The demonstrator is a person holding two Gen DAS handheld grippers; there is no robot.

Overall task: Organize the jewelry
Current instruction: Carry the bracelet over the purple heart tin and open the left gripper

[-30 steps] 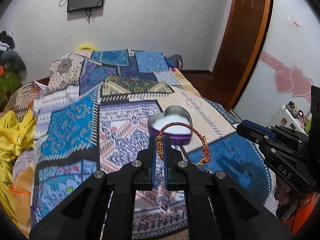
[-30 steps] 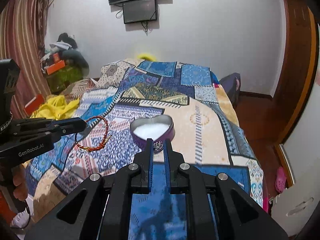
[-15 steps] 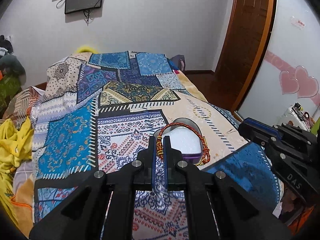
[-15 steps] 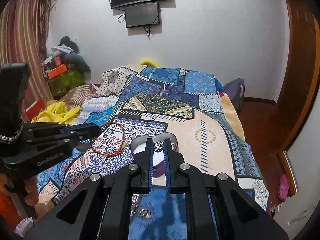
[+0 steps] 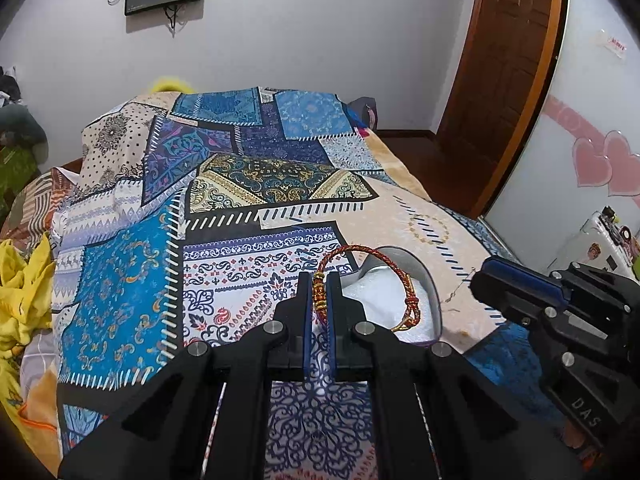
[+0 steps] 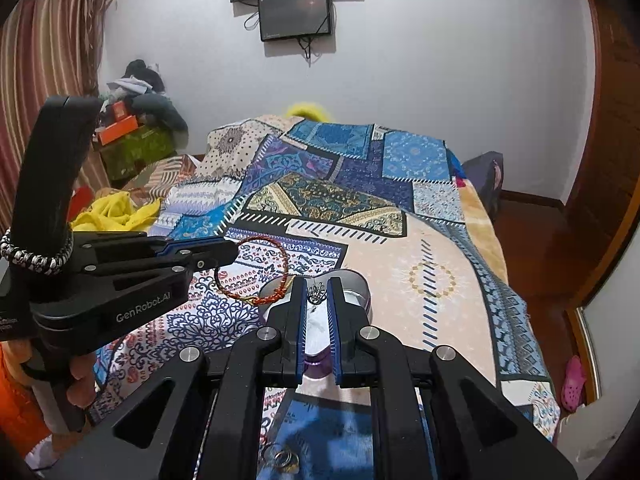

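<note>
Red-and-gold cord bracelet [image 5: 370, 280]: light, limp, is dangling over heart-shaped tin [image 5: 416, 280], left gripper [image 5: 319, 296] clamping its beaded section. Right gripper [image 6: 318, 298] is pinching small silver charm [image 6: 316, 294], likely delicate.

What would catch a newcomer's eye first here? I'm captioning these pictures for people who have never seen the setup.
Probably the red and gold braided bracelet, pinched in the left gripper above the heart-shaped tin with its white lining. Next, the small silver piece clamped in the right gripper over the same tin, and the bright blue patchwork bedspread beneath it all.
</note>
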